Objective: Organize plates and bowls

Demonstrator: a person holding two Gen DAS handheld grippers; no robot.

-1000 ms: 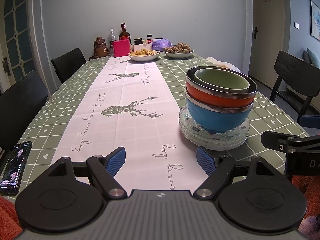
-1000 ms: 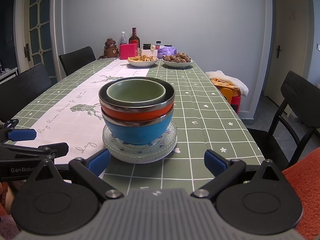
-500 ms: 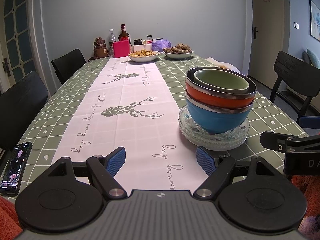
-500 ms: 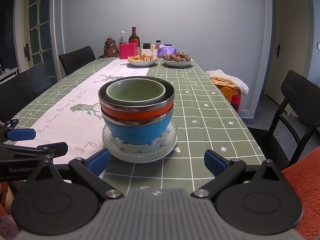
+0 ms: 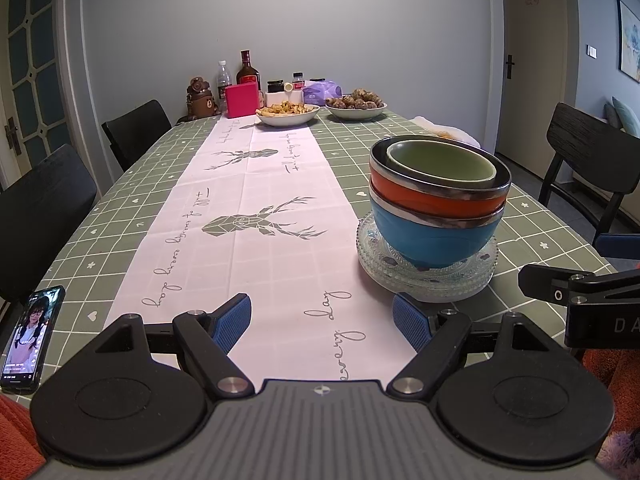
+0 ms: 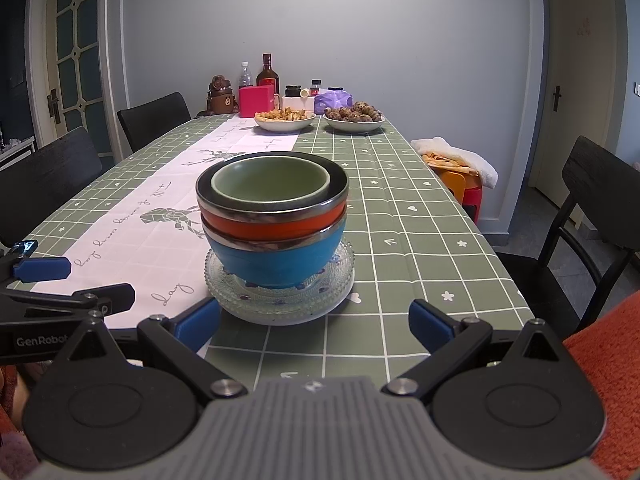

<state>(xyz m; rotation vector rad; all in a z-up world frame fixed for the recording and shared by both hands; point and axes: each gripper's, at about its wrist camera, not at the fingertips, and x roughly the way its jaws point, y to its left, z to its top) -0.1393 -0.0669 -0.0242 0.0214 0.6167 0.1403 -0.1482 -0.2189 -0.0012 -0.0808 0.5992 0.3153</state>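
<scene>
I see 3 nested bowls, small green ceramic bowl (image 6: pixel 270 179) in orange steel-rimmed bowl (image 6: pixel 276 225) in blue steel-rimmed bowl (image 6: pixel 276 260), atop stacked clear glass plates (image 6: pixel 280 300) on the green checked tablecloth (image 6: pixel 420 240); my left gripper (image 5: pixel 322 320) and right gripper (image 6: pixel 314 320) gape wide, empty.

1. Ahead of your left gripper a pink runner (image 5: pixel 256 216) printed with deer runs down the green checked tablecloth (image 6: pixel 420 232).
2. Down by its left side lies a lit phone (image 5: pixel 30 336).
3. Far ahead stand a pink box (image 5: pixel 241 100), bottles and two snack dishes (image 6: pixel 285 118).
4. Right of your right gripper is a black chair (image 6: pixel 600 200).
</scene>
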